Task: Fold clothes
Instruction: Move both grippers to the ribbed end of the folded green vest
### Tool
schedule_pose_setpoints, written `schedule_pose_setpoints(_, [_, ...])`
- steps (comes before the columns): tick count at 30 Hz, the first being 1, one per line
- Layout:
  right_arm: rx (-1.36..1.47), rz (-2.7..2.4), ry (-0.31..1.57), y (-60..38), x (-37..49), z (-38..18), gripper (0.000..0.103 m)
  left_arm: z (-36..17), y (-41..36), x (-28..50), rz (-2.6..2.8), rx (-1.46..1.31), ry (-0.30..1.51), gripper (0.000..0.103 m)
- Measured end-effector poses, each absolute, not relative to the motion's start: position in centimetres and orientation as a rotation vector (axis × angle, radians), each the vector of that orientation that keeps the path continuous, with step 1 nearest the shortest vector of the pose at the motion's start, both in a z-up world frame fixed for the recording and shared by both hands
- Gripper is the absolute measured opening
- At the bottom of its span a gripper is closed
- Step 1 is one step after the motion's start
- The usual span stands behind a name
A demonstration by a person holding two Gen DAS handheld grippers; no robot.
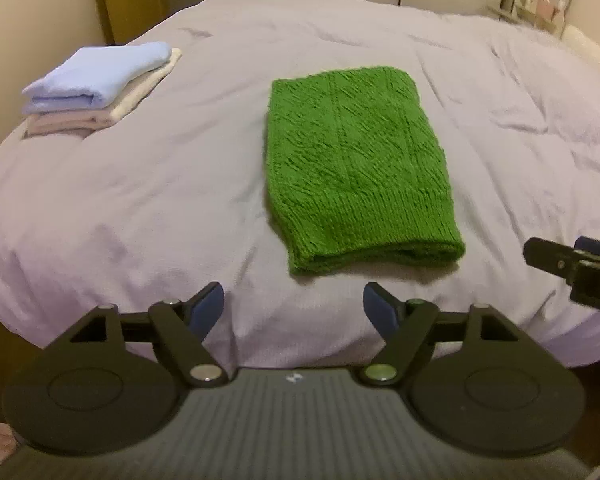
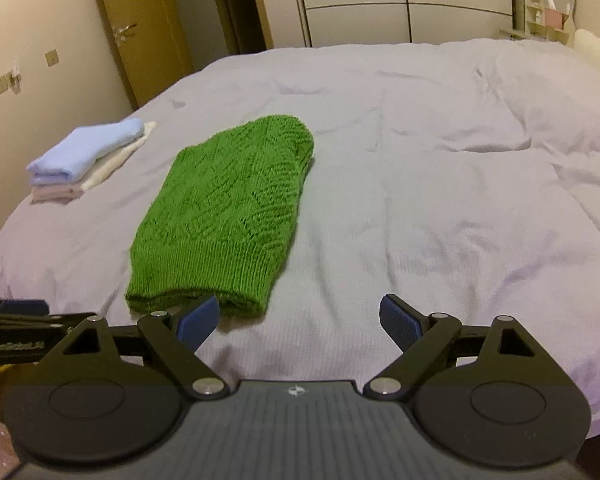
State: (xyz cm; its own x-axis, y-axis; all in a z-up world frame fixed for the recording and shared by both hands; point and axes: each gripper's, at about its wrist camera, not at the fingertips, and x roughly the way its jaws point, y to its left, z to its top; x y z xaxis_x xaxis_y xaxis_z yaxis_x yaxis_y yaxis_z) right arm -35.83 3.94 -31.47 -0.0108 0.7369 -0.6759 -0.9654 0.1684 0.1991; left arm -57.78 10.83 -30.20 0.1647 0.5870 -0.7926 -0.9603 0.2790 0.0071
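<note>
Blue-padded jaws of my left gripper (image 1: 293, 305) stand spread with nothing between them, poised over bare quilt just short of the near edge of the green knitted sweater (image 1: 352, 168). My right gripper (image 2: 300, 318) is spread too, also empty; in its own view its left pad overlaps the sweater's ribbed hem corner, but I cannot tell whether it touches the knit or merely hangs in front of it.

Moving outward, the sweater lies folded into a neat rectangle near the middle of the lilac bed cover (image 1: 140, 208), doubled hem toward me, its far end rounded. To the left and well apart sits a stack of folded clothes (image 1: 96, 84), pale blue on top, cream and pinkish layers beneath. Behind the bed are a wooden door (image 2: 140, 36) and pale wardrobe panels (image 2: 360, 4).

My judgement is that this fold is finished and the sweater probably belongs on the stack. The risks from here: a loose, open knit can snag on a pad; gripping only the top layer at the hem would peel the fold open as I lift; and lifting with uneven hands would let the limp bundle sag and unroll. The soft quilt could also bunch into a jaw if I dig too low.
</note>
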Motion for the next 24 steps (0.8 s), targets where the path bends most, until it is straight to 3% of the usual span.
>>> schedule_pose_setpoints(8, [-0.237, 1.398, 0.894, 5.3, -32.8, -32.0, 0.089, -30.8, 13.8, -62.2, 1.022, -0.813, 0.598, 0.074])
schedule_pose_setpoints(16, [0.007, 1.468, 1.157, 8.1, -31.7, -35.2, 0.089, -34.1, 20.5, -66.3, 0.920, -1.102, 0.402, 0.073])
schedule_pose_setpoints(21, [0.026, 1.461, 1.142, 10.5, -30.9, -35.8, 0.089, -35.8, 23.9, -66.2, 0.879, -1.175, 0.336, 0.073])
schedule_pose_setpoints(24, [0.035, 1.450, 1.096, 11.7, -30.0, -35.7, 0.083, -35.4, 25.3, -65.1, 0.842, -1.130, 0.315, 0.063])
